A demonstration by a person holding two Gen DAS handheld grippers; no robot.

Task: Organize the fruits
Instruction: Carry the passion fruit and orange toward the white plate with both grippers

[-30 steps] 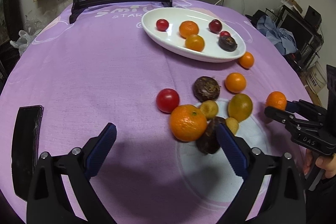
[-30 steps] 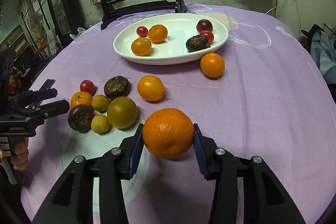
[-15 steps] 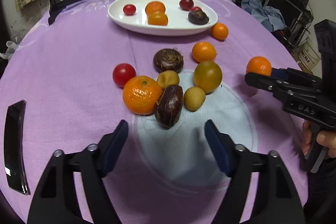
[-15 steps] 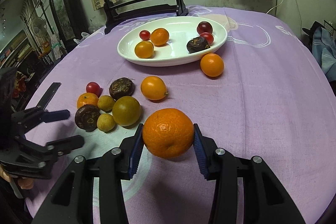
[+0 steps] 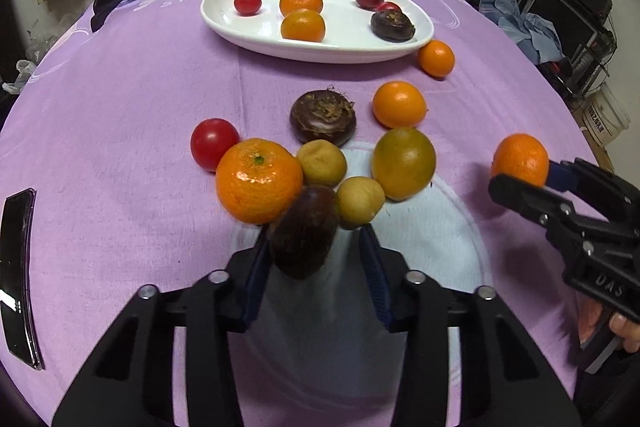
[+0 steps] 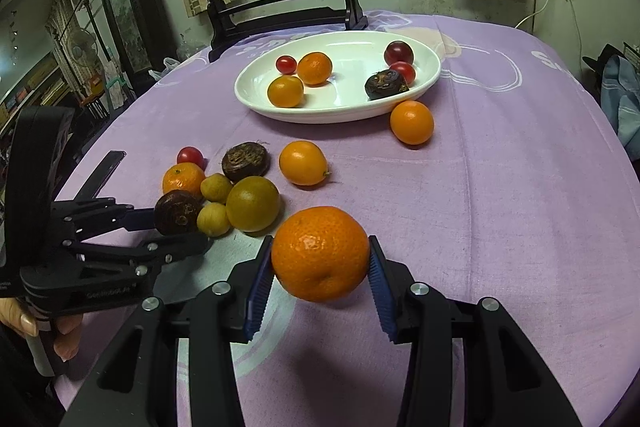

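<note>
The right gripper (image 6: 320, 267) is clamped on a big orange (image 6: 320, 253), holding it clear above the purple tablecloth (image 6: 500, 187), its shadow on the cloth below.

The left gripper (image 5: 314, 247) has just been closing its jaws around a dark brown fruit (image 5: 304, 231) at the near edge of the loose pile. The left pad looks to be against the fruit, but a sliver of cloth shows between the fruit and the right pad, so the grip does not look finished. From the right wrist view the same fruit sits between the two fingers, and I cannot tell there whether both press on it.

Touching that fruit on its far left is a mandarin (image 5: 259, 181); two small yellow fruits (image 5: 321, 163) sit just to its right, then a greenish round fruit (image 5: 403, 163). A red tomato (image 5: 214, 143) lies left of the mandarin, and another dark, rough fruit (image 5: 323, 115) sits farther back. Two small oranges (image 5: 399, 104) lie between the pile and the white plate (image 5: 224, 17) at the far side, which holds two oranges, tomatoes, a plum-coloured fruit and a dark one. A black phone (image 5: 18, 275) lies at the near left edge.
</note>
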